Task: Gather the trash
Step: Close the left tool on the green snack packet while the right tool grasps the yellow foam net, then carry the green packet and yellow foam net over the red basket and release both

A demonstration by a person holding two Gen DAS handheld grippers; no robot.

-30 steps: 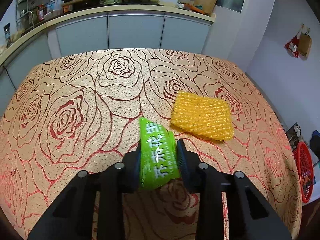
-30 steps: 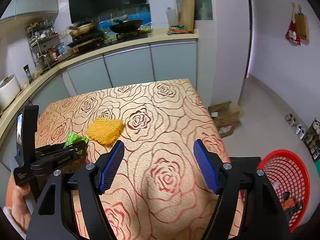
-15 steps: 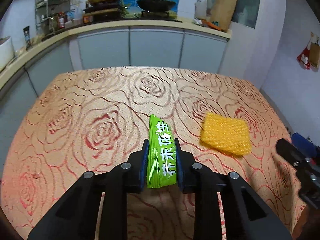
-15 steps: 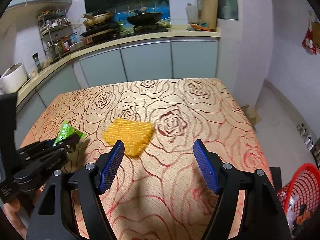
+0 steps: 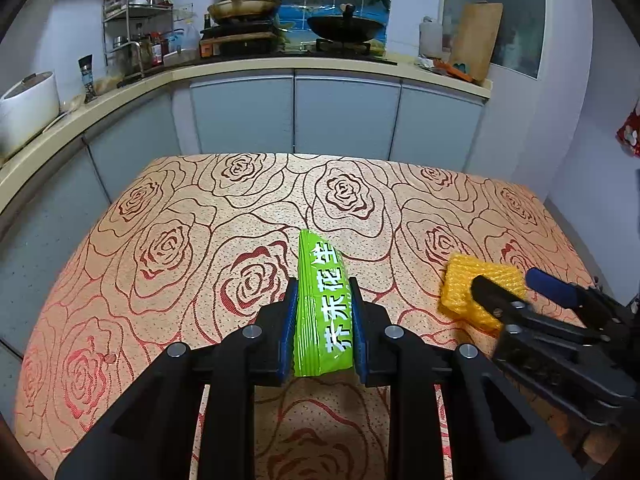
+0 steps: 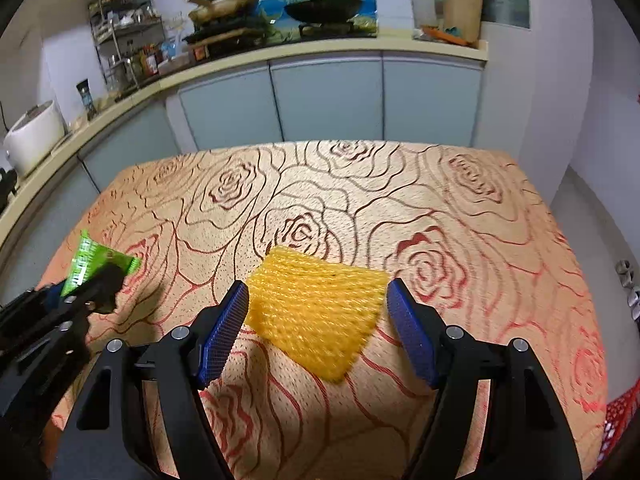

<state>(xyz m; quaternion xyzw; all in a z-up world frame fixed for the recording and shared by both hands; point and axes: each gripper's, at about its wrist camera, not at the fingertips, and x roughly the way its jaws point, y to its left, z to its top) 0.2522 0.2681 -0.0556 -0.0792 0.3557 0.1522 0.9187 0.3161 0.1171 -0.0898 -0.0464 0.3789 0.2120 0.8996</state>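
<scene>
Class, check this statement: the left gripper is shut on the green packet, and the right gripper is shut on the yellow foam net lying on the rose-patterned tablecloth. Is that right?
Not quite. The left gripper is shut on the green packet, but the right gripper is open: in the right wrist view its blue pads stand apart on either side of the yellow foam net, which lies on the rose-patterned tablecloth.
</scene>
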